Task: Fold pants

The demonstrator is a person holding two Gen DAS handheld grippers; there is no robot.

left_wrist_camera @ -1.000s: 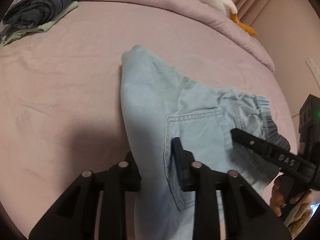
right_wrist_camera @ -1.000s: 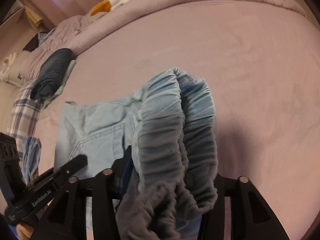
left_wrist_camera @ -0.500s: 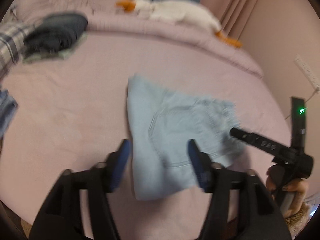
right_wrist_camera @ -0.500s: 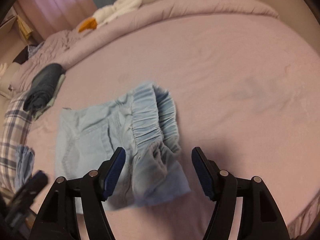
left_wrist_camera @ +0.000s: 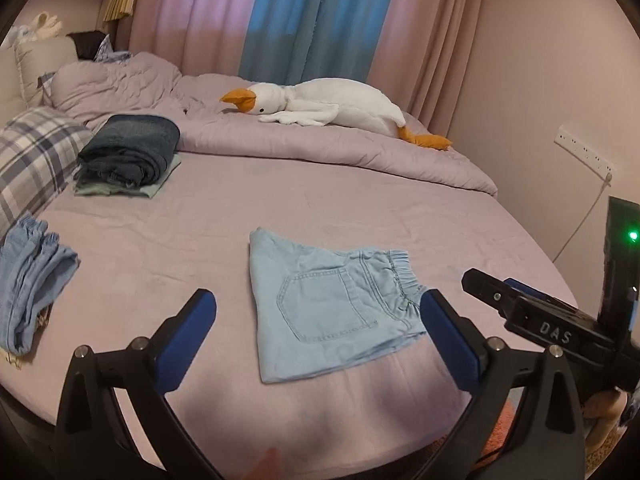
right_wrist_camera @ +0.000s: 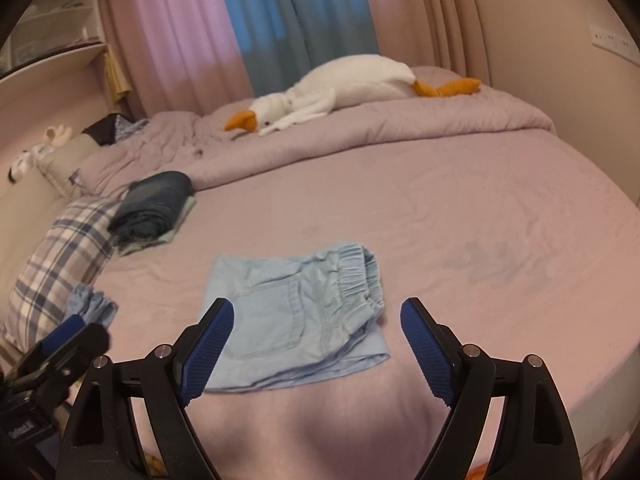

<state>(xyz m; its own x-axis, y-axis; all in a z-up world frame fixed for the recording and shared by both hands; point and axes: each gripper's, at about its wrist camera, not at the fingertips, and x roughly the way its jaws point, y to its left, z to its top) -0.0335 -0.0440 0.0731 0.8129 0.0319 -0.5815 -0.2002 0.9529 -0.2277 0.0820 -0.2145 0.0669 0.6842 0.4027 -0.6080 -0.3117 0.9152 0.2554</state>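
Since a second ago I've let go and pulled both grippers back: the light blue pants point(left_wrist_camera: 328, 308) now lie folded flat on the lilac bed point(left_wrist_camera: 360, 200), near its front edge, waistband to the right. On the far duvet lies a plush goose point(left_wrist_camera: 332, 106). At left, a dark folded stack point(left_wrist_camera: 130, 152). My left gripper point(left_wrist_camera: 318, 328) hangs with fingers spread wide, holding nothing; my right gripper point(right_wrist_camera: 318, 344) likewise stands apart above the pants.
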